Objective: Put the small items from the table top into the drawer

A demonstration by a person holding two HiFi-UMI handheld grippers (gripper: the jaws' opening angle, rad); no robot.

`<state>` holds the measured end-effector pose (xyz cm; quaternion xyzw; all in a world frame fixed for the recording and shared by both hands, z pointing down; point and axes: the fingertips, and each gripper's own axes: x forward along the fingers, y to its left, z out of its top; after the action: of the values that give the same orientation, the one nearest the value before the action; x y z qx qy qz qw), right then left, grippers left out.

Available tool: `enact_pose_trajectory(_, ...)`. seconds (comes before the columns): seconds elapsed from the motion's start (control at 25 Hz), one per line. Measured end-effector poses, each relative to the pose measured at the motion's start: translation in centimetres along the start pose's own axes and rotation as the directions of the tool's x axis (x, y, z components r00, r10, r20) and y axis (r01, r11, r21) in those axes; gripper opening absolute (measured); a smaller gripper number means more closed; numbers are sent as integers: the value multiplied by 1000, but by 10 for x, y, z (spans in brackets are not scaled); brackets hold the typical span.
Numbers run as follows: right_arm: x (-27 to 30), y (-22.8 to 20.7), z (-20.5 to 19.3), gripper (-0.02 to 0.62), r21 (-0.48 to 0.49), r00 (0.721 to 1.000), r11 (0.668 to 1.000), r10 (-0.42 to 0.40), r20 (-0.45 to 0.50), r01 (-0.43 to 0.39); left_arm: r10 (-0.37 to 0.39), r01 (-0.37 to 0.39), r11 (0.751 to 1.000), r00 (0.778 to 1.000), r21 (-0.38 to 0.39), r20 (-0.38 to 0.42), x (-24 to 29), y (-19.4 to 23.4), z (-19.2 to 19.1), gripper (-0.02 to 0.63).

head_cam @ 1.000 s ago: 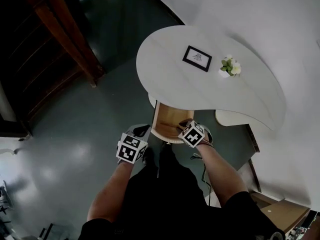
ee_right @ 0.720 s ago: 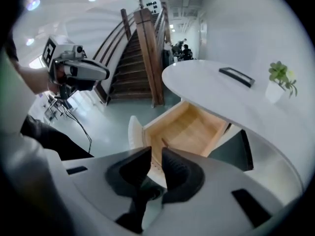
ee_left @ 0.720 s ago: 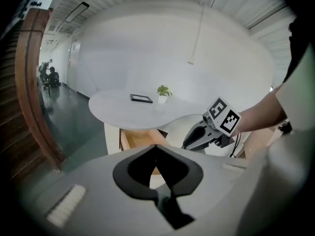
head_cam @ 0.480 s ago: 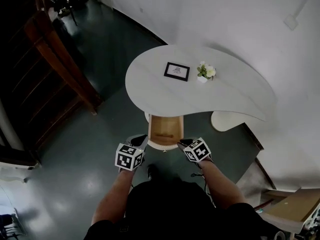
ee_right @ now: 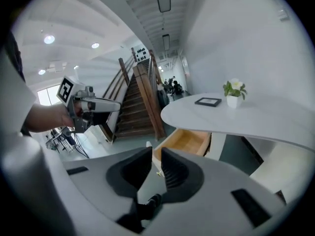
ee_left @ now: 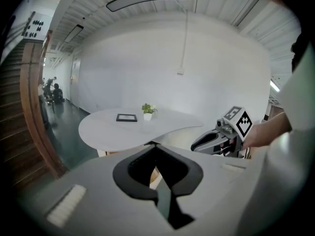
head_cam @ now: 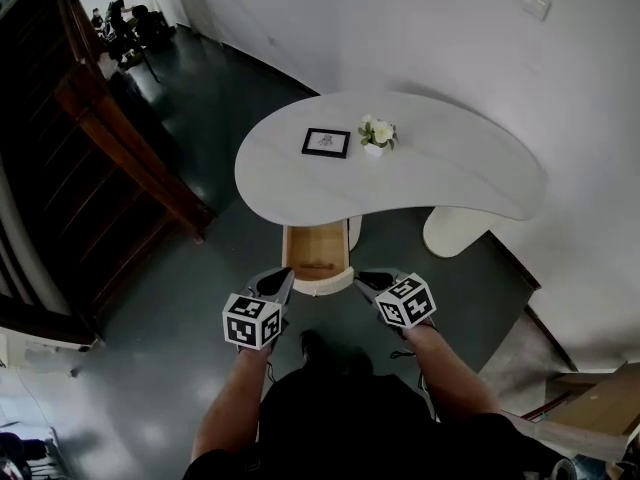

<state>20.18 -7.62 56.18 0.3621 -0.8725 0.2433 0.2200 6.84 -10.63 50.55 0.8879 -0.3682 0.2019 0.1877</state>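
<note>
On the white kidney-shaped table (head_cam: 450,173) lie a black picture frame (head_cam: 326,142) and a small potted flower (head_cam: 376,135). Both also show in the left gripper view, frame (ee_left: 126,117) and flower (ee_left: 148,110), and in the right gripper view, frame (ee_right: 207,102) and flower (ee_right: 233,94). Under the table edge a wooden drawer (head_cam: 315,248) stands pulled out with nothing in it. My left gripper (head_cam: 283,273) hangs just left of the drawer front, shut and holding nothing. My right gripper (head_cam: 362,277) hangs just right of it, also shut and holding nothing.
A dark wooden staircase (head_cam: 110,138) rises at the left. The table's white pedestal (head_cam: 455,230) stands right of the drawer, close to the white wall. A cardboard box (head_cam: 590,408) sits at the lower right. People sit far off at the top left (head_cam: 125,8).
The right gripper has come off the drawer front, and both grippers have drawn back toward me. The drawer stays open, and the table now sits farther away in view.
</note>
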Motion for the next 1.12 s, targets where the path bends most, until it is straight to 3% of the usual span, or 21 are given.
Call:
enact_pose_trajectory(0.16,-32,2,19,67,10,994,1000,-7,111,6,16,-17,1000,999,24,43,-17,-23,19,12)
enact_pose_trajectory(0.52,-94,28,76,61,-35,951,999,6,308,5,10,-20,998,990,66,144,-53,-41,56,11)
enact_pose_trajectory(0.76,-110,63,107,14,-80,919,997,14,393,19,-5,-13,997,974,77,228,-90,-25,74,11)
enact_pose_trajectory(0.96,-105,92,137,12,-80,885,996,6,466,36,7,-30,996,961,78,277,-126,6,82,11)
enact_pose_trajectory(1.12,-92,115,158,11,-124,874,989,-12,485,83,23,-47,996,950,70,310,-149,34,86,11)
